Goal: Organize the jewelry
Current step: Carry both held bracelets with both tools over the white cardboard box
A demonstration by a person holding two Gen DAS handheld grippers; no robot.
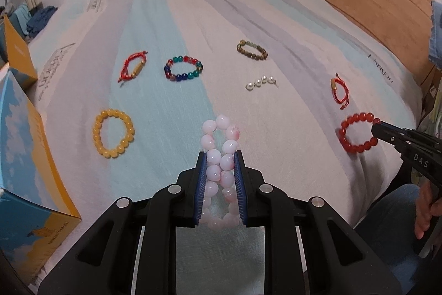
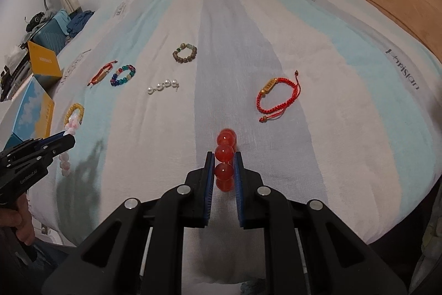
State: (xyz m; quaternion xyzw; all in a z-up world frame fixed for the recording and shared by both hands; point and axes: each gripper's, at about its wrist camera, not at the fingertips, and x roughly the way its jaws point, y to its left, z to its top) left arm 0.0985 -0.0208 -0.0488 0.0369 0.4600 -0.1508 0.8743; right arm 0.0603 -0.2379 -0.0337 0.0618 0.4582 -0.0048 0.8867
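Left gripper [image 1: 220,156] clamped on pink bead bracelet [image 1: 221,145], right gripper [image 2: 223,156] clamped on red bead bracelet [image 2: 225,156], both above the bed's [image 2: 304,156] near edge. Remaining bracelets lie mid-bed.

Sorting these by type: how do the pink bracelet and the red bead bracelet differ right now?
The pink bracelet has pale marbled beads; the red bead bracelet has clear, deep red ones. The left gripper pinches the pink one across both strands; the right gripper clamps the red one edge-on. Both are round-bead loops, each held in a gripper.
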